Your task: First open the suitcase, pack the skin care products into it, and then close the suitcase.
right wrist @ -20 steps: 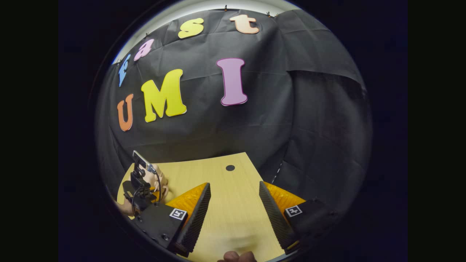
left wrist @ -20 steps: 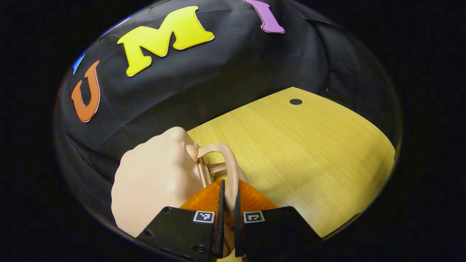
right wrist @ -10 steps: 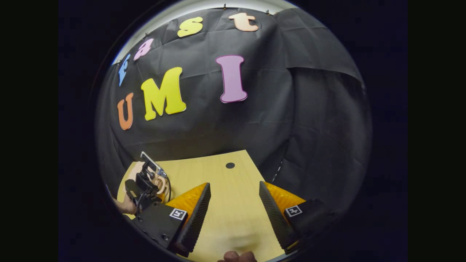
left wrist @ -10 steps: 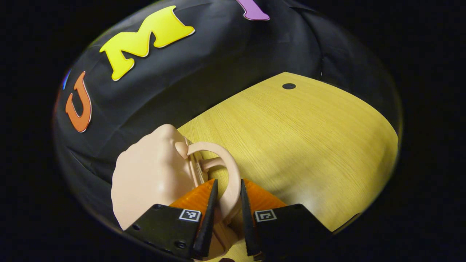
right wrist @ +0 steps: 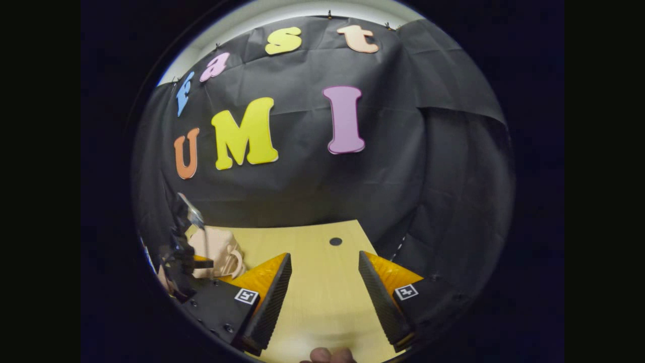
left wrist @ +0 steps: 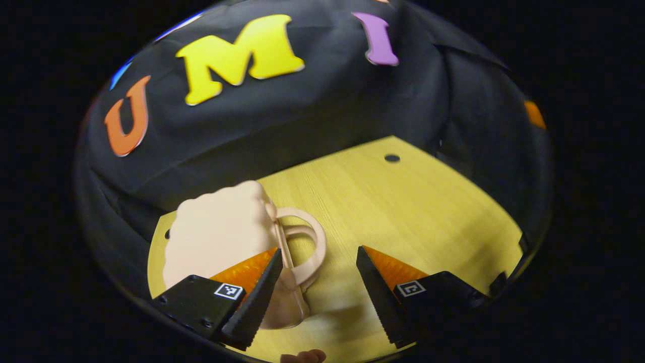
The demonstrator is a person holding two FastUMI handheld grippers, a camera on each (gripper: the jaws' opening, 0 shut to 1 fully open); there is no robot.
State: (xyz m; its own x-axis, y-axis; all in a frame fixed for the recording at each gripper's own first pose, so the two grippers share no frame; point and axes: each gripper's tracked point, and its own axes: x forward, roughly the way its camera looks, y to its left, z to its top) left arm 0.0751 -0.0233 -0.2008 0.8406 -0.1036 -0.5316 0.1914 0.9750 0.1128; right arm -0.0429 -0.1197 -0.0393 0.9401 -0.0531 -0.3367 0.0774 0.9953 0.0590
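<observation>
Suitcase (left wrist: 221, 237) seen shut on table (left wrist: 413, 212), handle (left wrist: 307, 247) between spread fingers of left gripper (left wrist: 317, 282), ungripped. Right gripper (right wrist: 322, 287) held wide open, empty. Judged closing step done; withdrawal next.

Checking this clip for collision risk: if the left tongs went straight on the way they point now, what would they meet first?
Probably the bare wooden table. The left tongs stand open, and the pale pink suitcase sits off by their left finger, its handle close. Depth is unclear.
</observation>
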